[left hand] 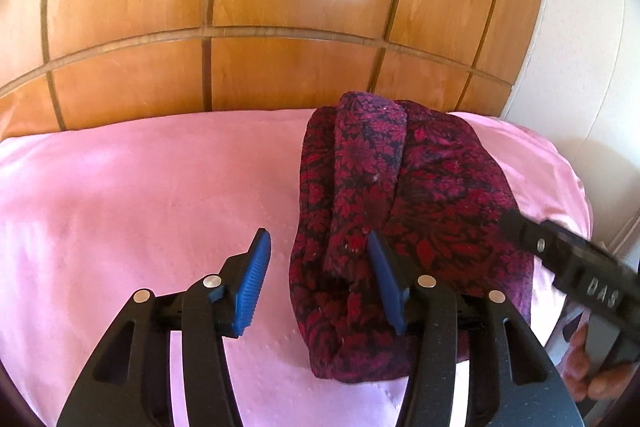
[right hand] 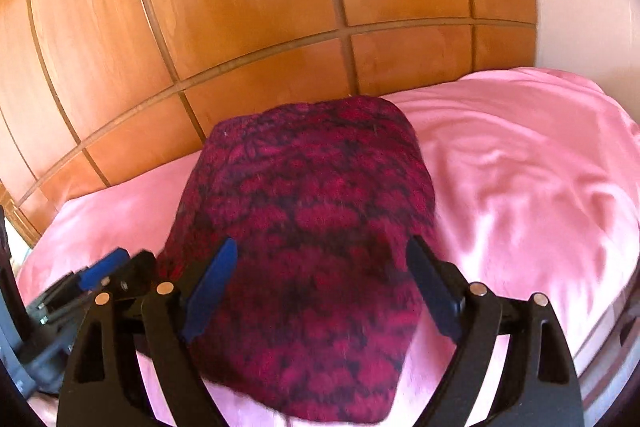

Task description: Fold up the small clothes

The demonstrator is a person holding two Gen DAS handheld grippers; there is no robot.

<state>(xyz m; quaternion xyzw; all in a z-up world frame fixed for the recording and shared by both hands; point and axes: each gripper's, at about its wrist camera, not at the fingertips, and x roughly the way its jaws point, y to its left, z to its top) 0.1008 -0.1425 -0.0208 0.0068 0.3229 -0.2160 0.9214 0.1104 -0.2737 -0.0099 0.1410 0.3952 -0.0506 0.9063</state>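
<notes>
A dark red floral garment lies folded in a long bundle on the pink sheet. My left gripper is open over its near left edge, one blue pad over the sheet, the other over the cloth, holding nothing. In the right wrist view the same garment fills the middle and my right gripper is open wide above it, pads spread to either side of the bundle. The right gripper also shows in the left wrist view at the right edge, with the hand that holds it.
A glossy wooden panelled headboard stands just behind the bed. A white wall is at the right. The pink sheet is rumpled to the right of the garment. The left gripper shows at the lower left of the right wrist view.
</notes>
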